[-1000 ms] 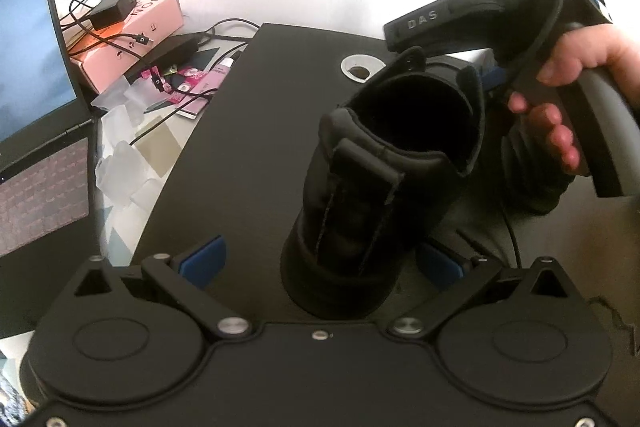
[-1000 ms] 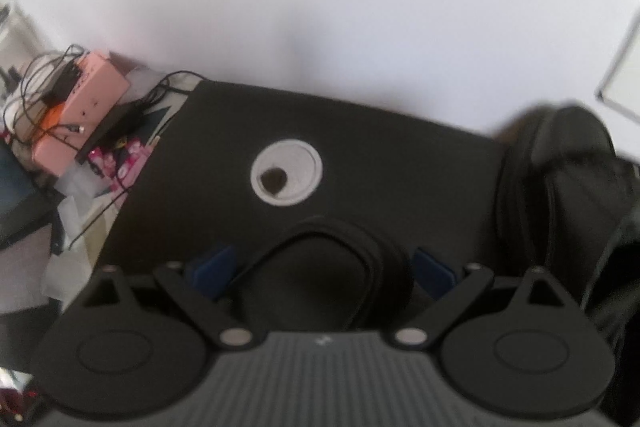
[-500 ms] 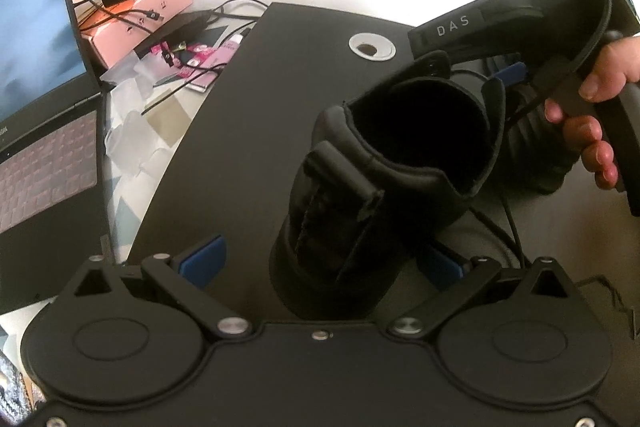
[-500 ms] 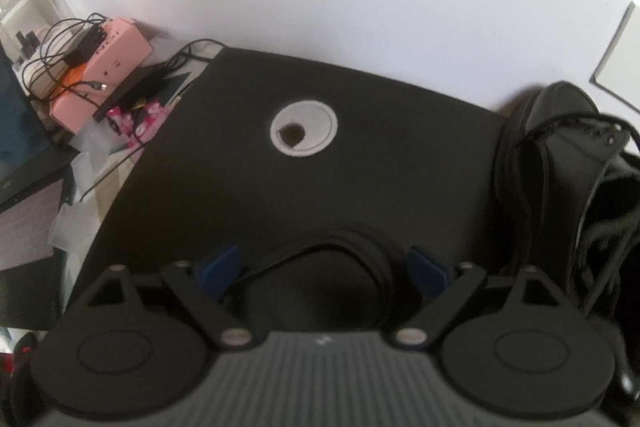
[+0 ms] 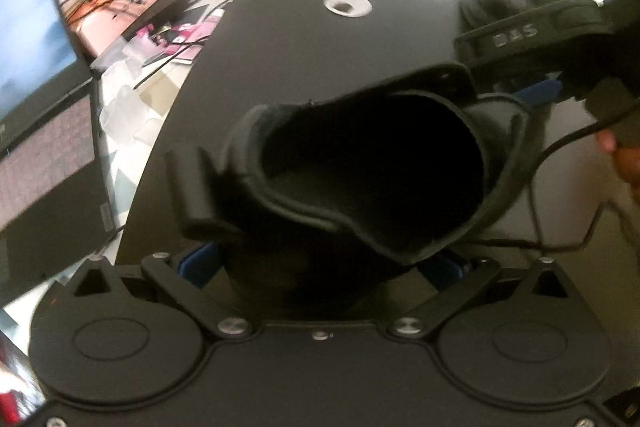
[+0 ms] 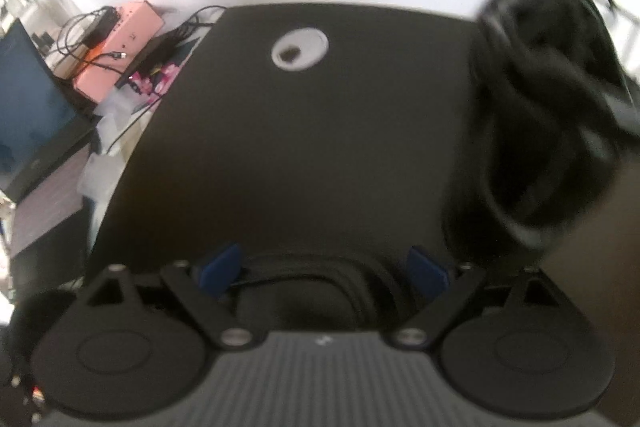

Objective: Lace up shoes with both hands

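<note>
Black shoe (image 5: 360, 187) centre frame, clamped between left gripper (image 5: 320, 267) pads. Right gripper (image 6: 324, 271), "DAS" on its body, at 2 o'clock, jaws wide around the shoe's rim; contact unclear. Second shoe (image 6: 552, 115) at 2 o'clock on black table (image 6: 320, 147). One laptop (image 5: 36, 67), 9 o'clock.

Open laptop (image 5: 36, 67) at left, pink box (image 6: 120, 39) under black cables, round grommet (image 6: 300, 49) in black tabletop (image 6: 320, 147)
</note>
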